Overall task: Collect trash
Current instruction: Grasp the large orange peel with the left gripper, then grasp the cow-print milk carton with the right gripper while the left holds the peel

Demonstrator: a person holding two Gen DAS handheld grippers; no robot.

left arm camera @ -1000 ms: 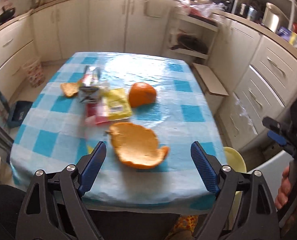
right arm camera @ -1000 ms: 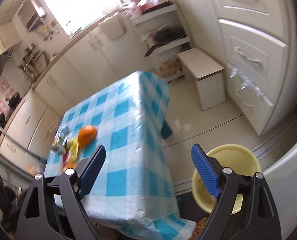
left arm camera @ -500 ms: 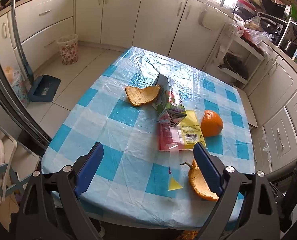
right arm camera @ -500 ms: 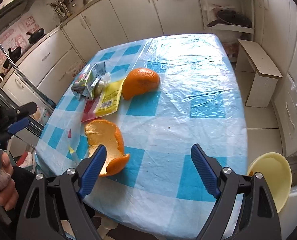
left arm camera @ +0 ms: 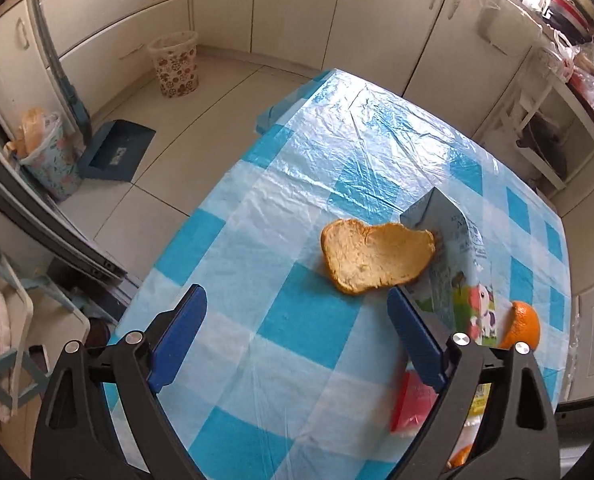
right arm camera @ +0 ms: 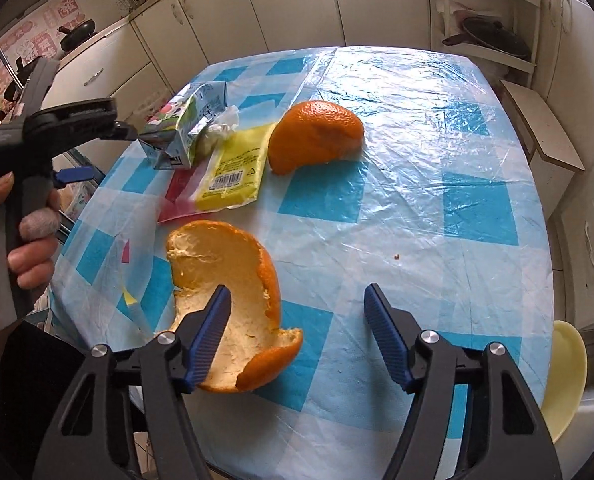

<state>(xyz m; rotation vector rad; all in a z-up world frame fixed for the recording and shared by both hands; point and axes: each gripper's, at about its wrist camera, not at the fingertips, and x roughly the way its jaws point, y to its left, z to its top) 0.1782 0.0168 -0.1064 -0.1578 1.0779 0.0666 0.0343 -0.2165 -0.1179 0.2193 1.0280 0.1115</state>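
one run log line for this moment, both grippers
left gripper: open, empty, near small peel | right gripper: open, empty, by big peel | trash: uncollected

The left gripper (left arm camera: 297, 316) hangs over the tablecloth's left edge, jaws spread wide with nothing between them. The right gripper (right arm camera: 297, 316) hovers above the near edge, jaws equally wide and empty. The left hand (right arm camera: 21, 240) wraps its gripper's handle, fingers curled round the grip.
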